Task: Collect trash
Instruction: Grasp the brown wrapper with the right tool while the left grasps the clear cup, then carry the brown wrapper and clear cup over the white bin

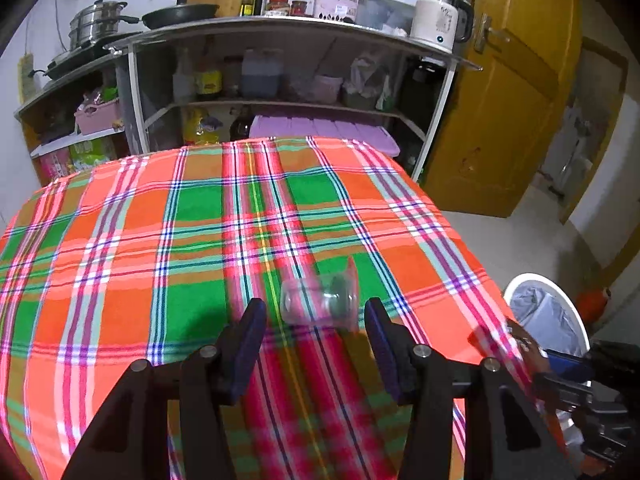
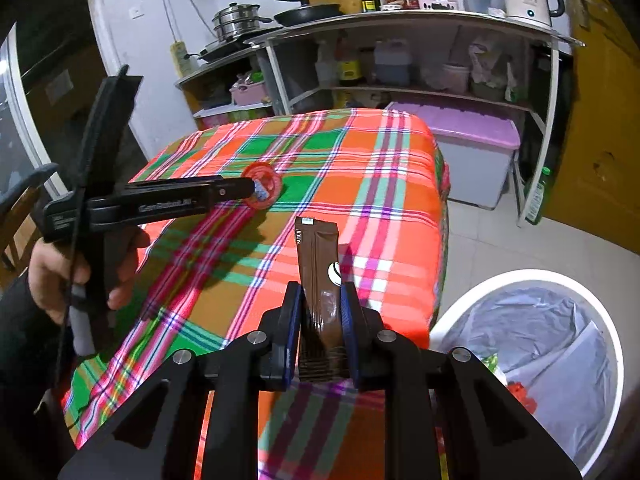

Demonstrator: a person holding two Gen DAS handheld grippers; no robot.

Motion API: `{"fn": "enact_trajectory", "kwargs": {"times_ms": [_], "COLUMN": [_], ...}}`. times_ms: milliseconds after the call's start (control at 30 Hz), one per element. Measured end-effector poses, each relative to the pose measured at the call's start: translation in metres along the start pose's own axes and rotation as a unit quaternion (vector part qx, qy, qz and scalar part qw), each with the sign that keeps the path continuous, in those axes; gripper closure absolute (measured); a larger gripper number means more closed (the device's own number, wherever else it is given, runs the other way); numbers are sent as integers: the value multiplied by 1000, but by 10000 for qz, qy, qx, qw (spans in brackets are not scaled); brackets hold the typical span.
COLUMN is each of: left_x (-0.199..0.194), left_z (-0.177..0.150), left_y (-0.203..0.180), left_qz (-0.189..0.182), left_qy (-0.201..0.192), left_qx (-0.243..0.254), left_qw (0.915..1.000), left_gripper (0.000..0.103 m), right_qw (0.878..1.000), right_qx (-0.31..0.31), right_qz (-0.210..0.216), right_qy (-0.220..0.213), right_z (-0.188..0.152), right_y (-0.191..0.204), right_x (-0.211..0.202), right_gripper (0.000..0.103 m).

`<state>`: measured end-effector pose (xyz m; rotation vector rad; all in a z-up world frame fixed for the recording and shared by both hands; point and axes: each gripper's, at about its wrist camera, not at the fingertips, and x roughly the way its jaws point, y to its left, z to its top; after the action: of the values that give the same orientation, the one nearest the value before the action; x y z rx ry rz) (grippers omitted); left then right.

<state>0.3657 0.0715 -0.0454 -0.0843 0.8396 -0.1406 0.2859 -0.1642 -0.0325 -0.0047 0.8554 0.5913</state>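
Observation:
A small clear plastic cup (image 1: 320, 296) lies on its side on the plaid tablecloth (image 1: 120, 240). My left gripper (image 1: 316, 308) is open, and the cup sits between its fingertips with neither pad touching it. From the right wrist view the left gripper (image 2: 252, 188) comes in from the side, low over the cloth at the cup (image 2: 266, 190), which looks reddish there. My right gripper (image 2: 320, 312) is shut on a brown sachet (image 2: 318, 256), which stands upright above the table's near corner. The sachet (image 1: 520, 340) also shows at the cloth's right edge.
A white bin (image 2: 520, 276) with a grey liner stands on the floor right of the table, with some scraps inside; its rim (image 1: 532, 278) shows too. Behind are a metal shelf (image 1: 280, 24) with pots, bottles and a kettle, a purple-lidded box (image 2: 472, 128) and a yellow door (image 1: 508, 100).

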Motion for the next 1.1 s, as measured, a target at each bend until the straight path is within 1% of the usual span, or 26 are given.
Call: {"fn": "enact_trajectory", "kwargs": {"times_ms": [333,400,500,600,733,1100], "left_x": [24,22,17,6,-19,-94], "left_z": [4,4,3,0,-8,-39], "left_y": [3,2,-1,-6,-17,-65], "left_qz": [-58,-68,-19,-39,-129,-441], "left_qy": [153,117,40,-55,-214,-602], "left_qx": [-37,-9,47,62,73,170], "left_qw": [9999,9999,10000,10000,9997,9971], "left_gripper": [53,60,60,60,60,60], "right_qw": [10000,9999,9999,9999,9997,9981], "right_qx": [87,107,121,120,113,208], "right_qz": [-6,-23,-55,-85,-142,-382], "right_qy": [18,16,-8,-53,-153,-441], "right_z": [-3,-4,-4,-3,-4,-18], "right_y": [-10,-12,-12,-13,-11,-7], "right_x": [3,3,1,-5,-16,-69], "right_gripper": [82,82,82,82,82,82]}}
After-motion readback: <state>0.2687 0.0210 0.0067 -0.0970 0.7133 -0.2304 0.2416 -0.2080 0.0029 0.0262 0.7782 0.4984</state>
